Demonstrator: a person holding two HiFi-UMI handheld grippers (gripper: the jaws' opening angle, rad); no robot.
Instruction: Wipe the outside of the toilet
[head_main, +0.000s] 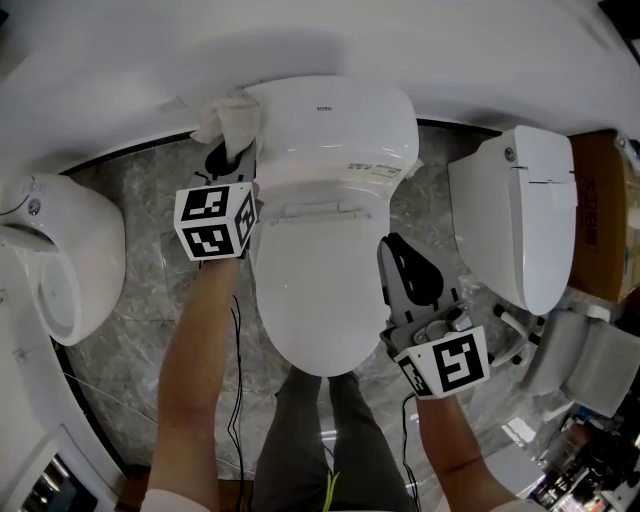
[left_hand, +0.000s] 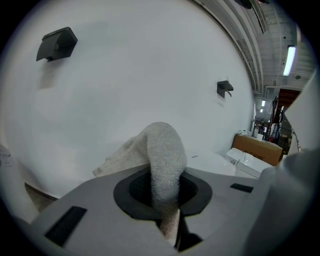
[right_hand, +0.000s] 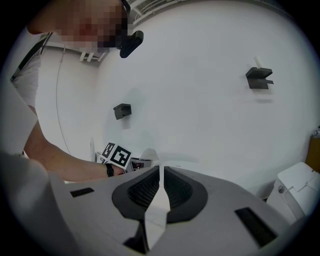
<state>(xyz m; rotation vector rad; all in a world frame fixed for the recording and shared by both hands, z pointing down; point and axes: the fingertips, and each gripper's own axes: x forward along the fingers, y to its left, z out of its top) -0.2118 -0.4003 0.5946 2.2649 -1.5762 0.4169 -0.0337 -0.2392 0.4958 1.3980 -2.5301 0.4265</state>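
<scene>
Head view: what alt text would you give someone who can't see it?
From above, the left gripper holds a white cloth at the back left corner of a closed white toilet. The right gripper hangs empty beside its lid.

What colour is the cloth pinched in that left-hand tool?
Cream-white. The cloth shows best in the left gripper view.

Right tool (right_hand: 160, 169) jaws are seen nearly together, nothing held. Marker cube (right_hand: 117, 155) is noted at 8 o'clock, dark bracket (right_hand: 259, 78) at 2.
</scene>
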